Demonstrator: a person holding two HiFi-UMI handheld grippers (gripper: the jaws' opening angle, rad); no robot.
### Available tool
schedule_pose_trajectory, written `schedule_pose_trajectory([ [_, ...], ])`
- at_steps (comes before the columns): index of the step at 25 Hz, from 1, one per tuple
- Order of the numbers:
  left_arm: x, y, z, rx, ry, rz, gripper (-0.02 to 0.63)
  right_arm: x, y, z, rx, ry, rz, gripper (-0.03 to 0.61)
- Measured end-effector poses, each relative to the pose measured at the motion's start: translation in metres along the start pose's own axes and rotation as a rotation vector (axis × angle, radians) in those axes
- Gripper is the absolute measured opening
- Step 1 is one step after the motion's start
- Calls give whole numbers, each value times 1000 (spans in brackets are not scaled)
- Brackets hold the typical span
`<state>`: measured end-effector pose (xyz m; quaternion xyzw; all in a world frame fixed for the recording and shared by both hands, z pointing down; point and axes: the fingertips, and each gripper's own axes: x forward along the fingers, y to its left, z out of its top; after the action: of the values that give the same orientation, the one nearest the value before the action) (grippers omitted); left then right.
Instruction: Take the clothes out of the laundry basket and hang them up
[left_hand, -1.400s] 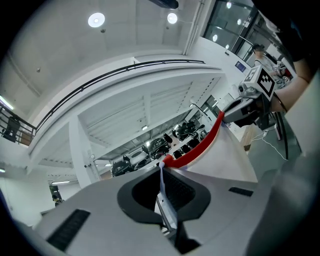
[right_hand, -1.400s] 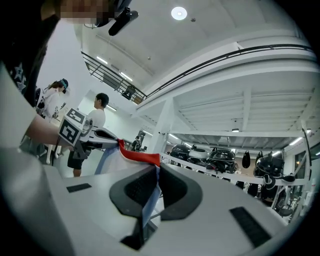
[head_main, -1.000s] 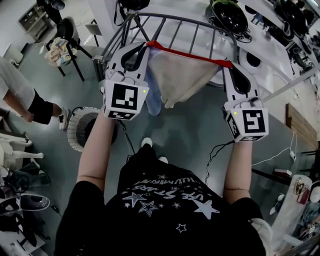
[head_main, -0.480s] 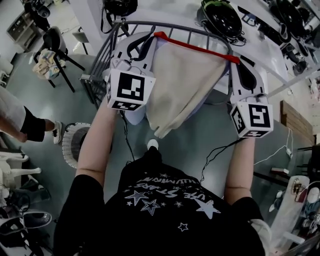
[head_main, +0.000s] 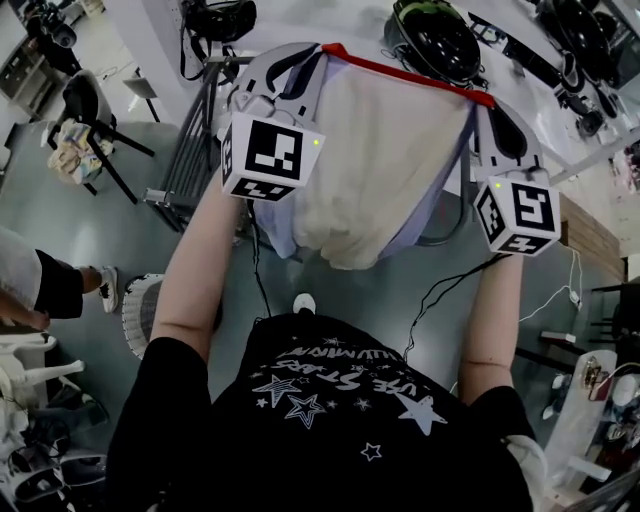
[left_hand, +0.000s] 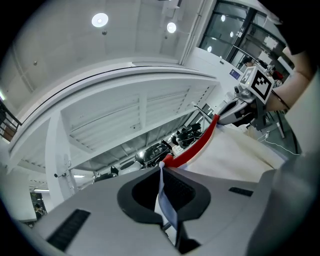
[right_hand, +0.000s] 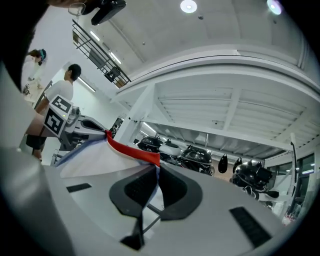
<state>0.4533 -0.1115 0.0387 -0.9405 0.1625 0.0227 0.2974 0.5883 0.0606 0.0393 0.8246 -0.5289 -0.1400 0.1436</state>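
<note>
1. My black star-print T-shirt (head_main: 330, 400), at the bottom of the head view, with both my bare forearms reaching forward from it.
2. My left gripper (head_main: 318, 52): jaws closed tight on the left corner of the garment. A fold of pale blue cloth is pinched between the pads, and the red edge starts right at the tips (left_hand: 161, 167).
3. My right gripper (head_main: 487, 105): jaws likewise clamped on the right corner, cloth caught between the pads (right_hand: 156, 167).
4. The garment (head_main: 380, 160): cream cloth with a pale blue layer behind. Its red edge (head_main: 405, 72) is pulled straight between the two grippers, and the rest hangs down in front of me, clear of the floor.
5. Laundry basket (head_main: 138, 318): white and round, on the grey floor to my left, partly behind my left arm and well apart from the garment.
6. Metal drying rack (head_main: 195, 140): grey bars just beyond my left gripper.
7. White table (head_main: 350, 25) past the rack, with a black helmet (head_main: 438, 40) on it.
</note>
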Motion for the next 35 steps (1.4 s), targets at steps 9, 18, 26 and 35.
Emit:
schedule_pose_trajectory([
  [9,57,24,-21,13,-5,-48,25,58,-21,-2,-12,30,-38,18],
  [18,108,14,-56,25,64,-76,25,103,-43,-43,18,77,-24,18],
  [26,181,21,-94,39,130,-74,25,180,-75,-84,56,112,22,18],
  [35,260,18,-147,46,230,-75,25,260,-98,-144,83,173,96,18],
])
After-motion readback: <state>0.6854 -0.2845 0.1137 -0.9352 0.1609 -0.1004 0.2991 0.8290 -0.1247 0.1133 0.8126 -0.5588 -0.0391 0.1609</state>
